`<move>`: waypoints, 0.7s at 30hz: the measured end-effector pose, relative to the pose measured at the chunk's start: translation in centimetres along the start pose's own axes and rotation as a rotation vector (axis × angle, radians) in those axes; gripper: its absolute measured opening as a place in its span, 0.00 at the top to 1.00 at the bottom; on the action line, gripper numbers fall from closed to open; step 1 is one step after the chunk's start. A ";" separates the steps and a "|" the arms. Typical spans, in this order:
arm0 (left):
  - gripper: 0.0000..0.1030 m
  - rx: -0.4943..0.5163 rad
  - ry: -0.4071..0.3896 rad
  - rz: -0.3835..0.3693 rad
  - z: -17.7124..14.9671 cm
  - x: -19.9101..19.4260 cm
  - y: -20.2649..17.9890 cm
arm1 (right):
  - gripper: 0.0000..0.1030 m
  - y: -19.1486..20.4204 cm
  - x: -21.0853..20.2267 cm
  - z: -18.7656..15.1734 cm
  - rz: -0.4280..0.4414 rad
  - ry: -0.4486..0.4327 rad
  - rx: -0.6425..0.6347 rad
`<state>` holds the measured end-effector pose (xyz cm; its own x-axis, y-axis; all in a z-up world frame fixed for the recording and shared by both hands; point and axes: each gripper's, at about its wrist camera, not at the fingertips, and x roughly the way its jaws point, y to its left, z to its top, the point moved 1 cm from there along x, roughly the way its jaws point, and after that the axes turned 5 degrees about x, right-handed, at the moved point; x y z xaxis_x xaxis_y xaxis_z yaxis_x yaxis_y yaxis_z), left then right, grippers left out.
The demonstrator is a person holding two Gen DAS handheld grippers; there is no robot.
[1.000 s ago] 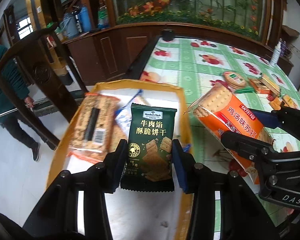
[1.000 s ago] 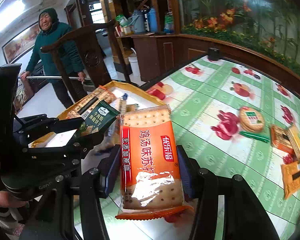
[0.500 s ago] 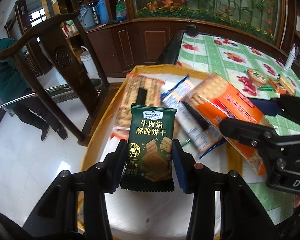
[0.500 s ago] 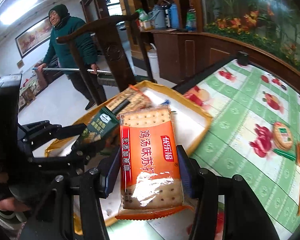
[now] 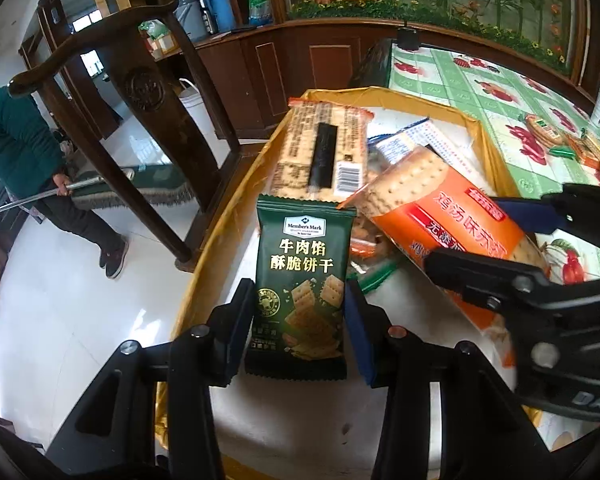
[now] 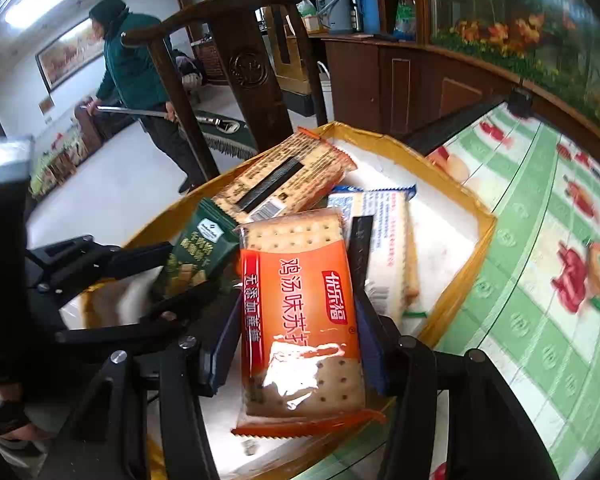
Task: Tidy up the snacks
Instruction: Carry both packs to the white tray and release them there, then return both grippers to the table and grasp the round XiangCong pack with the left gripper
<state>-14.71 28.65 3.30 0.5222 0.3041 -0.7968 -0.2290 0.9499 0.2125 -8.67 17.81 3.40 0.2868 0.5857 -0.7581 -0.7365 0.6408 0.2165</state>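
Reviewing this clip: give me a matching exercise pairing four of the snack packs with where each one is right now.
Things:
1. green cracker pack
2. orange cracker pack
3. barcode cracker pack
4. round biscuit pack

Places:
A. on the green tablecloth, outside the box
B. between the right gripper fingers
C. lying in the yellow-rimmed box
D. between the left gripper fingers

Pairs: 1-D, 2-B, 3-C, 4-A

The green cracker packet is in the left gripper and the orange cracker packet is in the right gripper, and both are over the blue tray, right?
Almost. The left gripper does hold the green cracker packet and the right gripper holds the orange cracker packet, both over the tray. But the tray is yellow-rimmed with a white floor, not blue, as the right wrist view shows.
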 end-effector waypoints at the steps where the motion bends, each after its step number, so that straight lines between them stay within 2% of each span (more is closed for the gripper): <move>1: 0.54 0.005 -0.004 0.012 0.0 0.0 0.0 | 0.48 0.0 0.0 -0.1 0.018 0.004 0.012; 5: 0.53 0.014 -0.005 0.044 -0.2 0.2 0.0 | 0.48 0.0 -0.1 -0.2 0.031 0.008 0.021; 8: 0.45 0.005 0.002 0.049 -0.4 0.3 0.3 | 0.43 -0.5 -0.3 -0.2 0.070 0.014 0.059; 9: 0.45 -0.001 0.000 0.033 -0.5 0.2 0.5 | 0.40 -0.6 -0.4 -0.3 0.088 0.020 0.070; 12: 0.42 -0.023 0.006 0.002 -0.5 -0.1 1.0 | 0.40 -0.6 -0.9 -0.6 0.100 0.020 0.071; 14: 0.34 -0.014 0.006 0.004 -0.3 -0.4 0.7 | 0.40 -0.8 -1.3 -0.7 0.106 0.013 0.078; 21: 0.21 -0.012 -0.060 0.030 1.0 -3.0 0.9 | 0.40 -3.2 -3.7 -1.7 0.106 -0.034 0.121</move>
<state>-15.66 28.63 6.43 0.5635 0.3364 -0.7545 -0.2549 0.9396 0.2286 -8.45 12.74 4.49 0.2336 0.6686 -0.7059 -0.6851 0.6284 0.3685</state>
